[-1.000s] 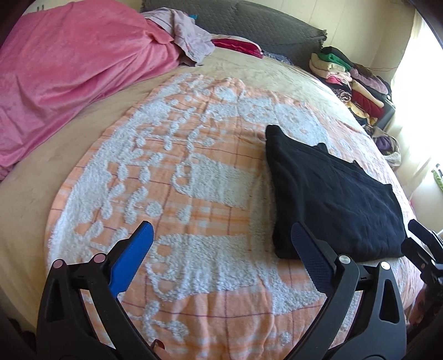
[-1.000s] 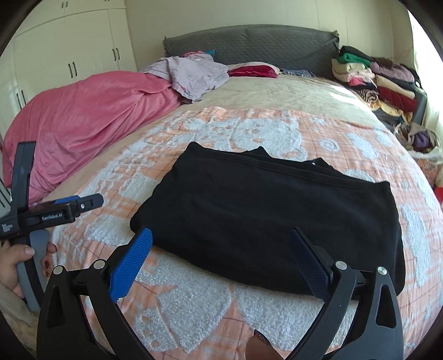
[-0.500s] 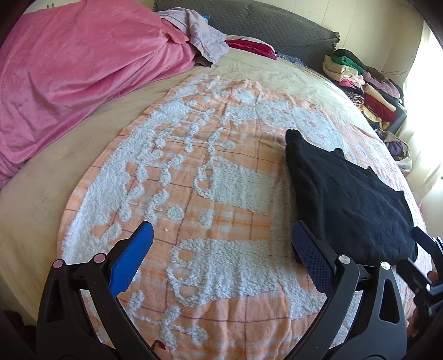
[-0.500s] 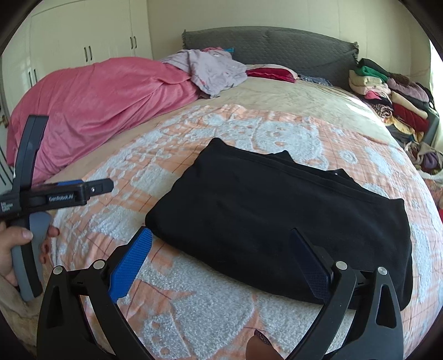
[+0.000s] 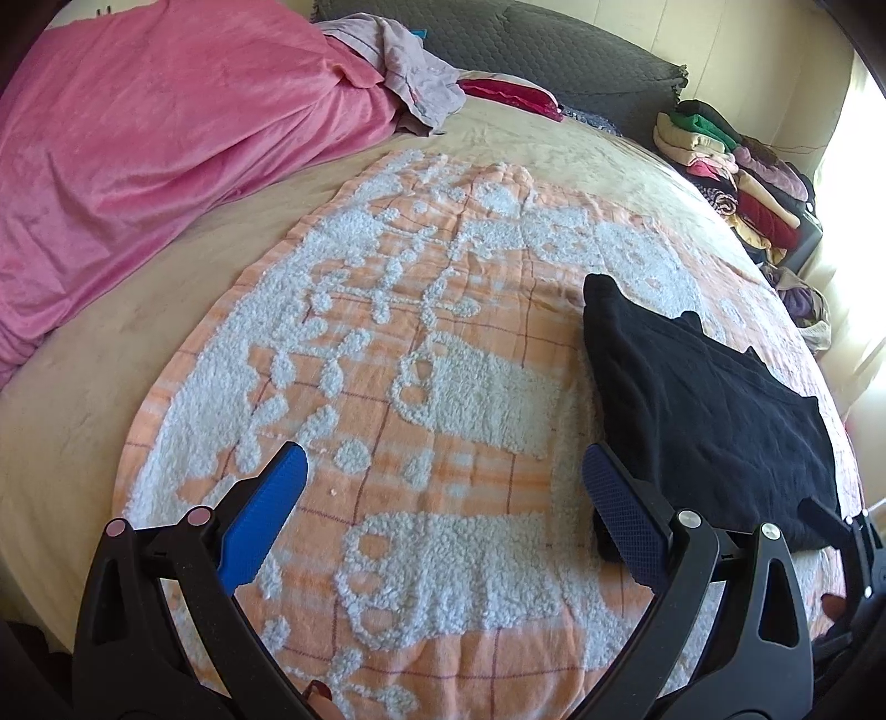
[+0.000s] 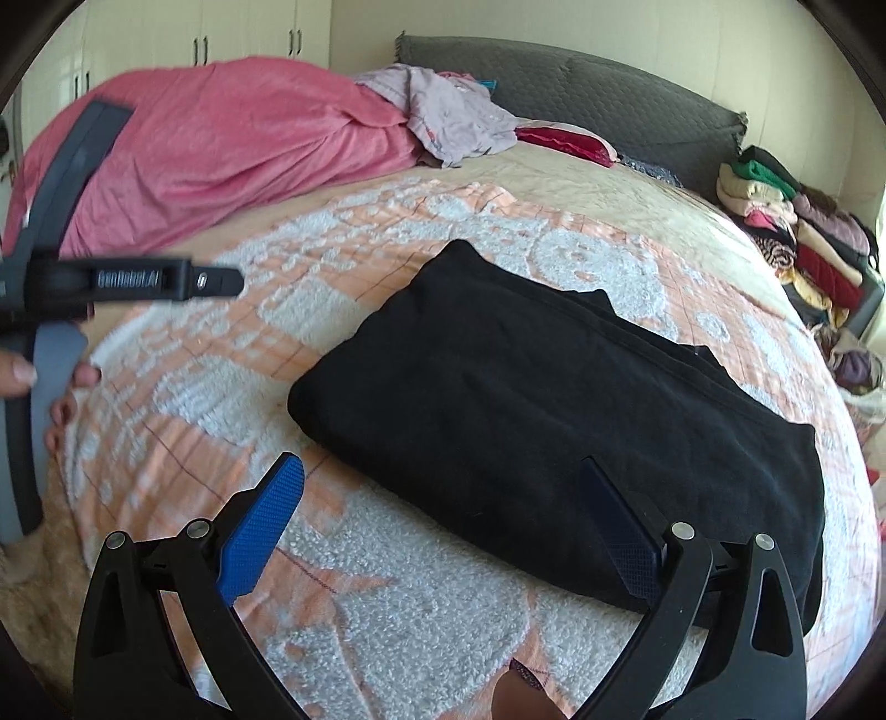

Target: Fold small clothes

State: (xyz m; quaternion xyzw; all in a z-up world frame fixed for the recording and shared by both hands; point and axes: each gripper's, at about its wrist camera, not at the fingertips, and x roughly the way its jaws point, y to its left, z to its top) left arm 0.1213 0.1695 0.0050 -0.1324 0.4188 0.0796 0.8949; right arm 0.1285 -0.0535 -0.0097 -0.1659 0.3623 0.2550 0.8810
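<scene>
A black garment (image 6: 554,421) lies folded flat on an orange and white blanket (image 6: 387,598) spread over the bed. In the left wrist view the black garment (image 5: 703,410) sits to the right. My left gripper (image 5: 443,498) hovers open over bare blanket, its right finger near the garment's left front corner. My right gripper (image 6: 443,509) is open just in front of the garment's near edge, with nothing between its fingers. The left gripper's body (image 6: 111,282) and a hand holding it show at the left of the right wrist view.
A pink duvet (image 5: 144,149) is heaped at the back left of the bed. A lilac garment (image 5: 410,77) and a red one (image 5: 509,94) lie near the grey headboard (image 5: 554,50). A stack of folded clothes (image 5: 736,171) stands at the right.
Both grippers have drifted left and back a little, so the black garment sits further right in each view. Both stay open. The garment has not moved.
</scene>
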